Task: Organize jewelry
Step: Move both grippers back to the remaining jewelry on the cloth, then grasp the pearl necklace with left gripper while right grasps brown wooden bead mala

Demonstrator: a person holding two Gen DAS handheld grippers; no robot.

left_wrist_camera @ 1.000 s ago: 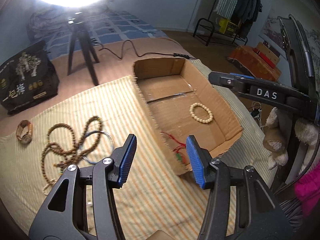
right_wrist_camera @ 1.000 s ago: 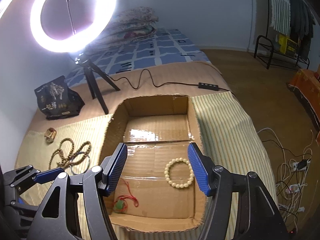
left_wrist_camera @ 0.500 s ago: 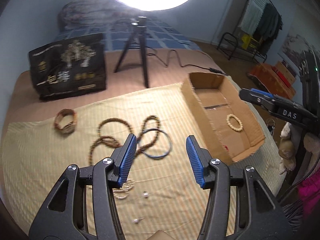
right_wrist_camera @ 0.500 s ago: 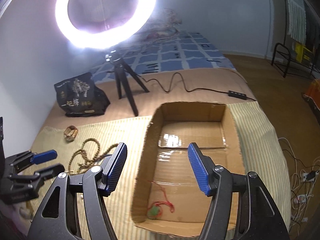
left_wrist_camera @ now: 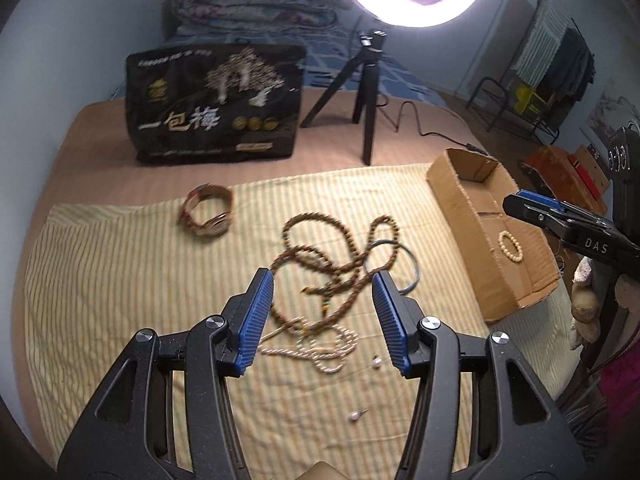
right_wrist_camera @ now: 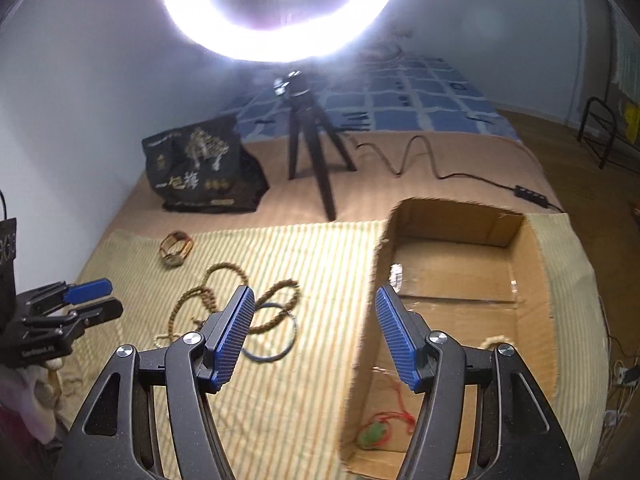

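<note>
Left wrist view: left gripper [left_wrist_camera: 323,312] hung w/ fingers wide apart, nothing btwn them, above the striped cloth [left_wrist_camera: 120,280]. Brown bead necklace [left_wrist_camera: 340,256] lay tangled just ahead of the tips, partly btwn them; blue bangle [left_wrist_camera: 394,266] past the right finger, overlapping the beads. White bead chain [left_wrist_camera: 320,350] lay btwn the fingers, nearer the palm. Two small pearl pieces [left_wrist_camera: 376,362] by the right finger. Woven bracelet [left_wrist_camera: 210,214] far ahead-left. Cardboard box [left_wrist_camera: 472,216] far right, white bead bracelet [left_wrist_camera: 510,246] inside.

Right wrist view: right gripper [right_wrist_camera: 314,336] also spread, empty, straddling the box's near-left wall; red-cord pendant inside the box [right_wrist_camera: 380,428] below the right finger.

Judgement: likely next pick = the necklace. Best to drop straight down, close on a bunched section not a single strand, lift slow so the bangle & chain don't drag along.
</note>
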